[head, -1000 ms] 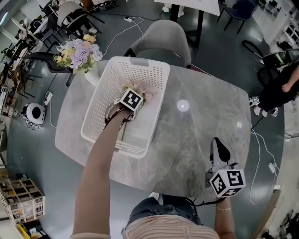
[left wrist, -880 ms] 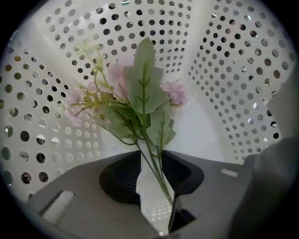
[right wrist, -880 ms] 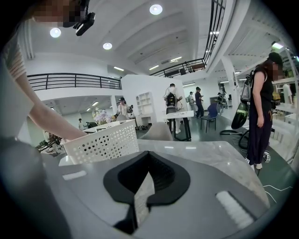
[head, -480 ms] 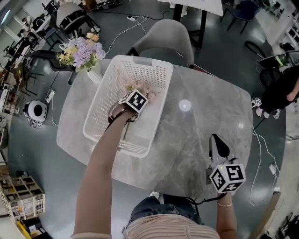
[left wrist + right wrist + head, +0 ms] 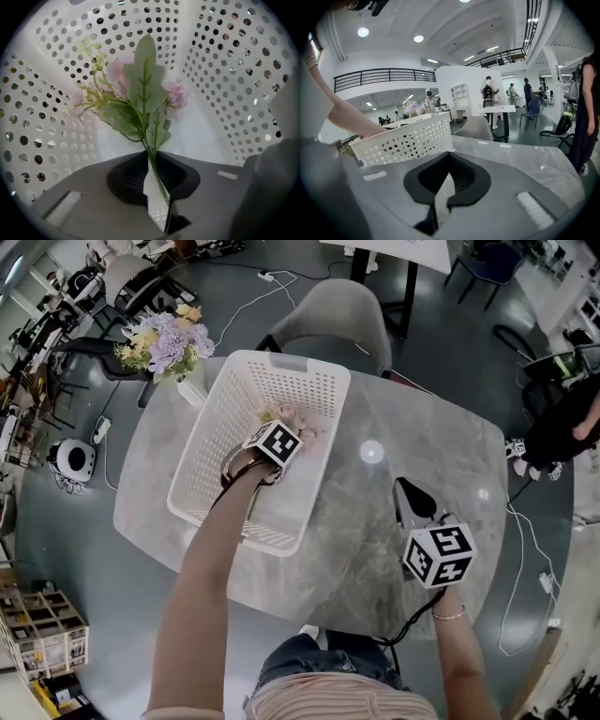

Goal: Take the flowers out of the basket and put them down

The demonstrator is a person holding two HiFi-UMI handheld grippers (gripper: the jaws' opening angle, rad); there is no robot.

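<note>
Now: the flowers [image 5: 140, 93] are being kept inside the basket [image 5: 281, 371]. Their stem is being pinched by the left gripper [image 5: 151, 157], whose jaws have just been closing, presumably for lifting out. The right gripper [image 5: 449, 153] is being held nearly shut and empty, apart from the basket. Being counted: one basket, one sprig inside, one bunch [image 5: 164, 343] beyond it, two grippers.

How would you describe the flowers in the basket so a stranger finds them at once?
On the grey marble table stands a white basket with holed walls. Inside is a small sprig of pale pink flowers with green leaves. The bigger purple and yellow bouquet stands outside, by the table's far corner.
</note>
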